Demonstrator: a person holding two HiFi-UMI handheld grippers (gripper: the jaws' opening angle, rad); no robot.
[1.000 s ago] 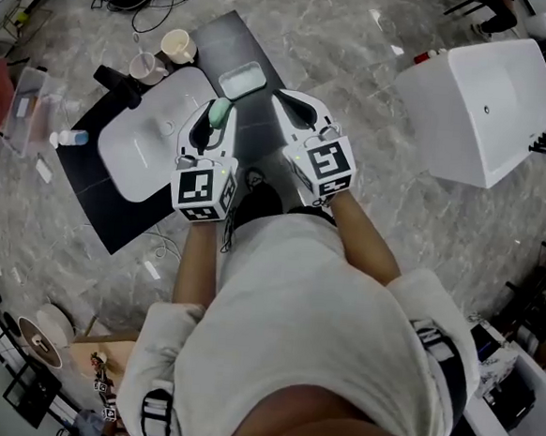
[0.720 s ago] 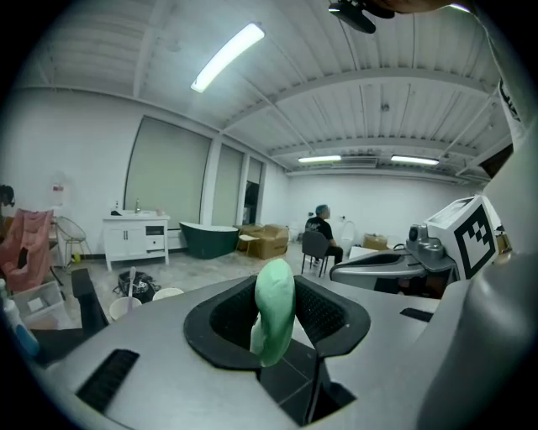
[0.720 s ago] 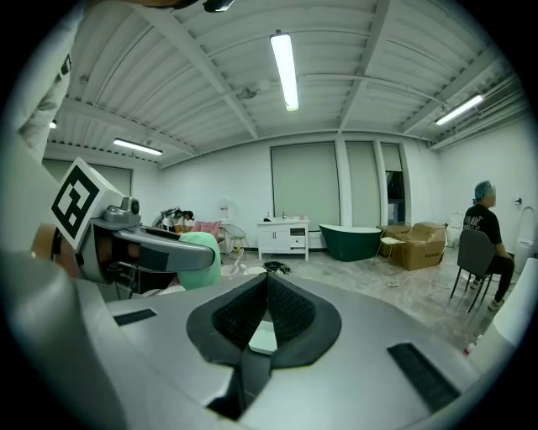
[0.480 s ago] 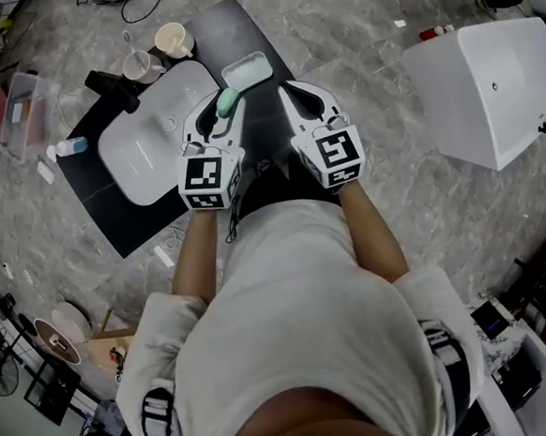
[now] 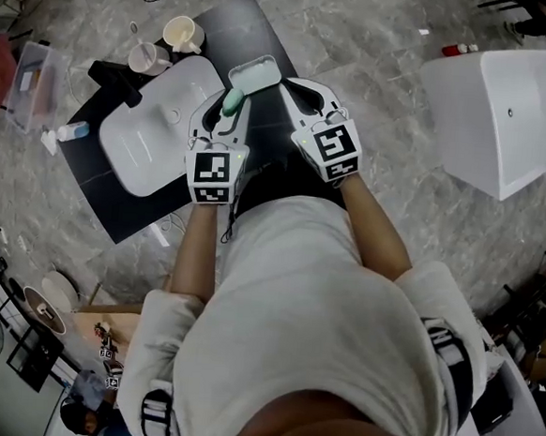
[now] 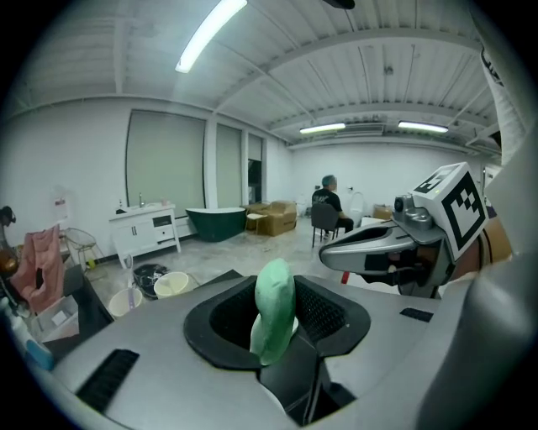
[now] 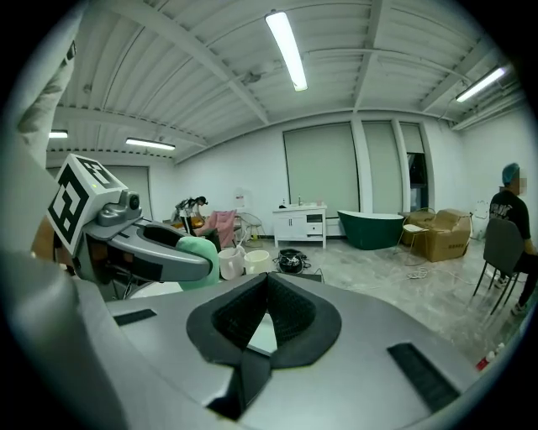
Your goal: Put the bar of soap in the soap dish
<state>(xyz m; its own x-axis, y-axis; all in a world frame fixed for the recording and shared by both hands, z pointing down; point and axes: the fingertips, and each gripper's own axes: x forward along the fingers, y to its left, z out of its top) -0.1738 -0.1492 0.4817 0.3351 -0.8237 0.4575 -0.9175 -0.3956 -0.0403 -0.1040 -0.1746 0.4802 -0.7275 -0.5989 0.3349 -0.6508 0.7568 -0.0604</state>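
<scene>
Head view: our left gripper [image 5: 227, 105] holds the one green bar of soap [image 5: 231, 99] just short of the single soap dish [image 5: 255, 74] at the dark mat's [image 5: 241, 22] far edge, and two cups [image 5: 182, 33] stand at its left edge. Left gripper view: the jaws are clamped on the soap. Right gripper view: our right gripper [image 7: 267, 290] is closed and empty.
</scene>
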